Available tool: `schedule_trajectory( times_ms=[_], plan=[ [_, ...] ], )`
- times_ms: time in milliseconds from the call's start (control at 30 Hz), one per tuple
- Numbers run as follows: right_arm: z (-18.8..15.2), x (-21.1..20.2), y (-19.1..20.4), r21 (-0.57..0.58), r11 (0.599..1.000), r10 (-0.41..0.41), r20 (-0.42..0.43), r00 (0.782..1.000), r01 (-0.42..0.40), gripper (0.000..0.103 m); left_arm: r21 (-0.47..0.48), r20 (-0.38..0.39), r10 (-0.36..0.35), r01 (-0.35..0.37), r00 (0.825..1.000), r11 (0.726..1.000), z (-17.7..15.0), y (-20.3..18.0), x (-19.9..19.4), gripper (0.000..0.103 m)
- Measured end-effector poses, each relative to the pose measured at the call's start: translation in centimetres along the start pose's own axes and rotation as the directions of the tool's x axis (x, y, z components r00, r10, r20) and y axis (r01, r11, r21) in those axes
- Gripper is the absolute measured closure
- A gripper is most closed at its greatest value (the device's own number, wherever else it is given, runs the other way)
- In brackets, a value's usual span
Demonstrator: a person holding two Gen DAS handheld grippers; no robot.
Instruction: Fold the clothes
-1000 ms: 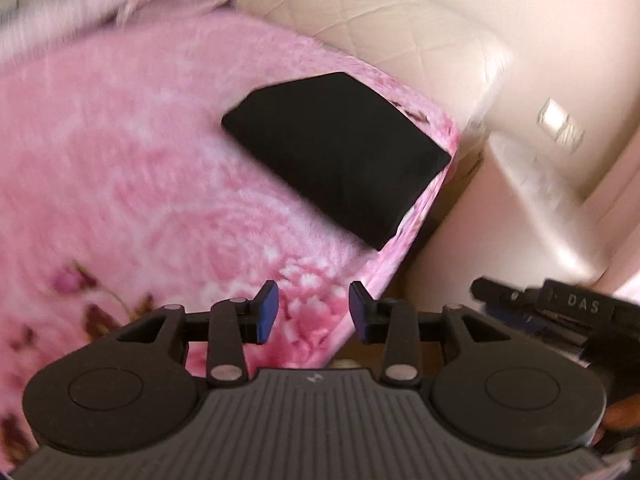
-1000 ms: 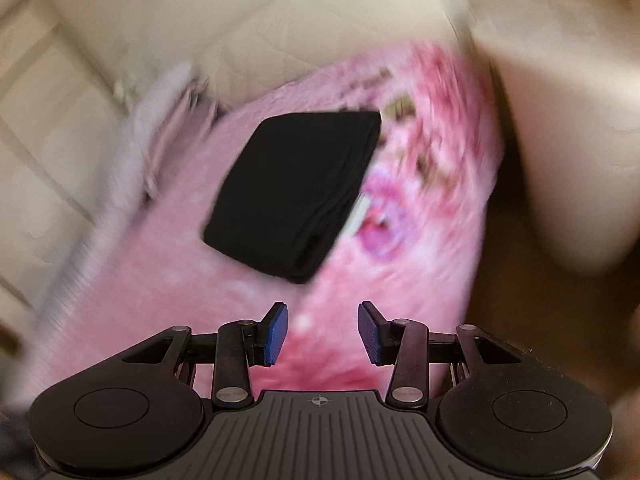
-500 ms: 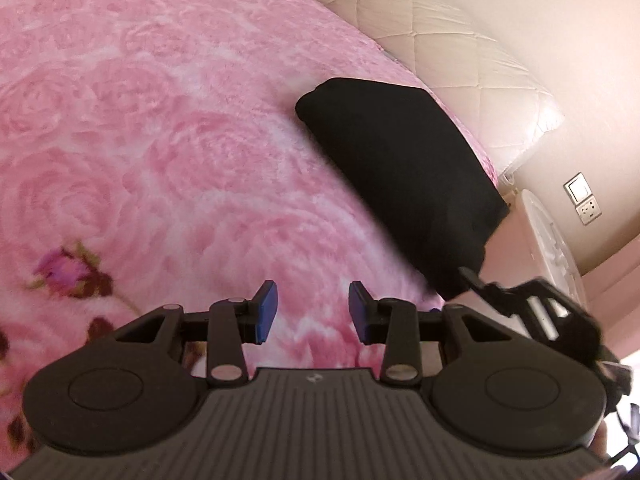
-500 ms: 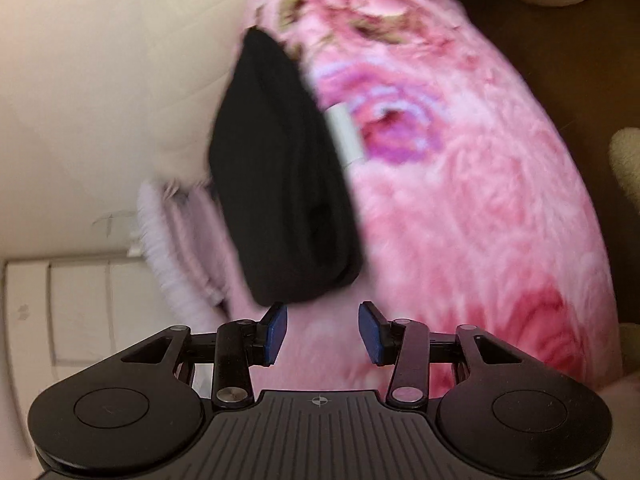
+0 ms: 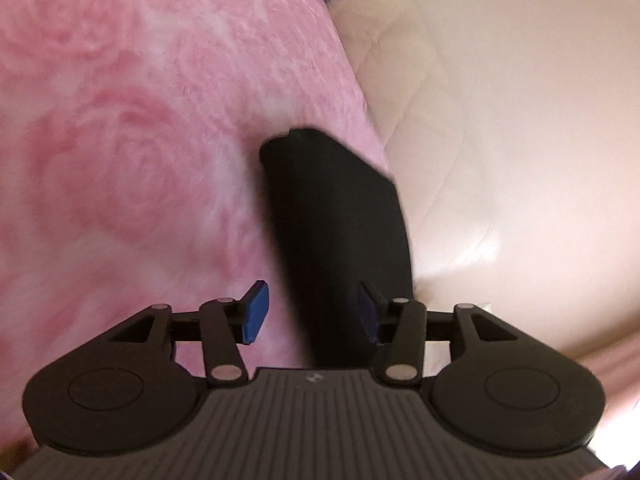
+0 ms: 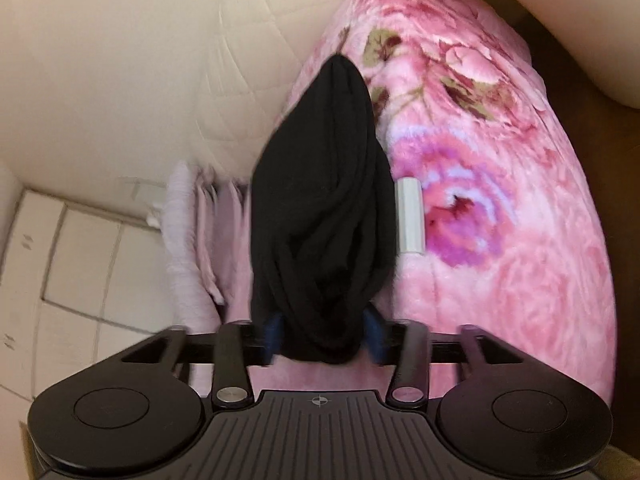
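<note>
Broadly, we see the bed's pink rose-patterned blanket [image 5: 120, 152] filling the left of the left wrist view and the right of the right wrist view, with a cream quilted headboard [image 6: 140, 60] beside it. On the blanket, near the headboard edge, lies the folded black garment [image 6: 320, 208], running from frame centre down to the fingers in both views. Our right hand-held gripper [image 6: 323, 334] has its blue pads spread around the garment's bunched near end. Our left hand-held gripper [image 5: 310, 312] is spread too, the garment's edge between its fingers. A small white tag [image 6: 410, 218] sits right of the garment.
</note>
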State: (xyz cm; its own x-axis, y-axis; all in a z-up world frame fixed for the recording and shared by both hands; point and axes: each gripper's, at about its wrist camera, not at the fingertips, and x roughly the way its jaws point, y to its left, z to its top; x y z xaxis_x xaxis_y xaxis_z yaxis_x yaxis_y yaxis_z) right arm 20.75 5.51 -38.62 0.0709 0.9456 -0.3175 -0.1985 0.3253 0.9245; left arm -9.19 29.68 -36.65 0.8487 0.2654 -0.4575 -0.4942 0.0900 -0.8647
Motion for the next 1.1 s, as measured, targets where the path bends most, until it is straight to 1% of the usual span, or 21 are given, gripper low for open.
schedule_trajectory(
  times_ms=[67, 133, 167, 233, 267, 300, 333, 367, 400, 467, 567, 633, 700, 767, 800, 833, 900, 933, 967, 1067, 1100],
  plan=[
    [0.3, 0.1, 0.2, -0.006, 1.000, 0.016, 0.014, 1.000, -0.016, 0.030, -0.053, 0.026, -0.005, 0.006, 1.000, 0.999, 0.7, 0.5, 0.7, 0.056],
    [0.8, 0.6, 0.3, -0.020, 0.999, -0.034, 0.015, 0.999, 0.034, 0.030, -0.087, 0.039, -0.004, 0.007, 0.999, 0.996, 1.4, 1.0, 1.7, 0.056],
    [1.1, 0.9, 0.2, -0.025, 0.999, -0.041, 0.011, 0.999, 0.042, 0.030, -0.102, 0.046, -0.003, 0.008, 0.999, 0.995, 1.6, 1.2, 2.2, 0.056],
    [1.6, 1.8, -0.1, -0.011, 1.000, -0.022, 0.000, 1.000, 0.022, 0.032, -0.118, 0.057, -0.005, 0.012, 0.998, 0.993, 2.1, 1.5, 3.4, 0.056],
    [1.9, 2.2, -0.2, -0.009, 1.000, -0.022, -0.001, 1.000, 0.022, 0.050, -0.117, 0.060, -0.005, 0.012, 0.998, 0.993, 2.3, 1.4, 4.0, 0.058],
    [2.3, 2.7, -0.2, -0.016, 0.999, -0.040, -0.013, 0.999, 0.040, 0.069, -0.104, 0.059, -0.009, 0.015, 0.998, 0.994, 2.4, 1.3, 4.5, 0.063],
    [2.7, 3.2, -0.2, -0.025, 0.998, -0.064, -0.029, 0.998, 0.063, 0.072, -0.086, 0.054, -0.011, 0.016, 0.998, 0.996, 2.4, 1.0, 5.0, 0.065],
    [3.2, 3.4, -0.2, -0.031, 0.997, -0.069, -0.048, 0.996, 0.068, 0.076, -0.068, 0.048, -0.013, 0.016, 0.999, 0.998, 2.4, 0.8, 5.4, 0.075],
    [3.7, 3.4, 0.0, -0.051, 0.996, -0.070, -0.062, 0.996, 0.067, 0.079, -0.053, 0.047, -0.013, 0.015, 0.999, 0.998, 2.4, 0.6, 5.6, 0.079],
    [4.7, 3.2, 0.6, -0.106, 0.992, -0.079, -0.085, 0.993, 0.070, 0.080, -0.018, 0.052, -0.023, 0.024, 0.998, 1.000, 1.8, 0.1, 5.1, 0.083],
    [6.2, 2.7, 0.9, -0.162, 0.981, -0.124, -0.100, 0.987, 0.107, 0.080, 0.027, 0.067, -0.031, 0.030, 0.997, 0.999, -0.6, -0.7, 3.8, 0.084],
    [7.1, 2.3, 0.9, -0.207, 0.969, -0.150, -0.074, 0.986, 0.132, 0.080, 0.066, 0.062, -0.030, 0.026, 0.998, 0.997, -2.8, -1.0, 3.5, 0.084],
    [7.7, 2.0, 1.0, -0.233, 0.960, -0.167, -0.045, 0.985, 0.153, 0.079, 0.080, 0.053, -0.019, 0.015, 0.998, 0.997, -4.1, -0.9, 3.4, 0.083],
    [8.0, 1.8, 1.3, -0.244, 0.958, -0.170, -0.053, 0.984, 0.152, 0.075, 0.064, 0.054, -0.007, 0.003, 0.999, 0.998, -4.3, -0.4, 3.5, 0.082],
    [7.9, 1.6, 1.6, -0.249, 0.957, -0.164, -0.056, 0.985, 0.145, 0.069, 0.041, 0.047, -0.011, 0.009, 0.999, 0.999, -4.0, -0.1, 3.7, 0.081],
    [7.9, 1.4, 1.9, -0.258, 0.956, -0.156, -0.049, 0.987, 0.138, 0.066, 0.022, 0.038, -0.021, 0.020, 0.999, 1.000, -3.6, 0.1, 3.8, 0.081],
    [8.4, 1.1, 2.2, -0.280, 0.949, -0.151, -0.001, 0.989, 0.144, 0.058, 0.011, 0.023, -0.036, 0.036, 0.999, 0.999, -3.1, 0.0, 3.9, 0.074],
    [8.8, 1.2, 2.2, -0.282, 0.949, -0.145, 0.013, 0.989, 0.142, 0.056, 0.014, 0.017, -0.038, 0.038, 0.999, 0.999, -2.9, 0.0, 3.9, 0.072],
    [9.4, 1.4, 2.2, -0.281, 0.950, -0.138, 0.023, 0.990, 0.139, 0.052, 0.018, 0.017, -0.033, 0.033, 0.999, 0.999, -2.8, -0.1, 3.7, 0.071],
    [11.3, 3.5, 2.2, -0.294, 0.948, -0.133, -0.021, 0.991, 0.121, 0.051, 0.007, 0.029, -0.031, 0.030, 0.999, 1.000, -2.9, 0.3, 3.5, 0.071],
    [11.7, 4.3, 2.0, -0.304, 0.945, -0.138, -0.038, 0.990, 0.120, 0.051, 0.007, 0.032, -0.035, 0.034, 0.999, 0.999, -3.0, 0.3, 3.5, 0.074]
  ],
)
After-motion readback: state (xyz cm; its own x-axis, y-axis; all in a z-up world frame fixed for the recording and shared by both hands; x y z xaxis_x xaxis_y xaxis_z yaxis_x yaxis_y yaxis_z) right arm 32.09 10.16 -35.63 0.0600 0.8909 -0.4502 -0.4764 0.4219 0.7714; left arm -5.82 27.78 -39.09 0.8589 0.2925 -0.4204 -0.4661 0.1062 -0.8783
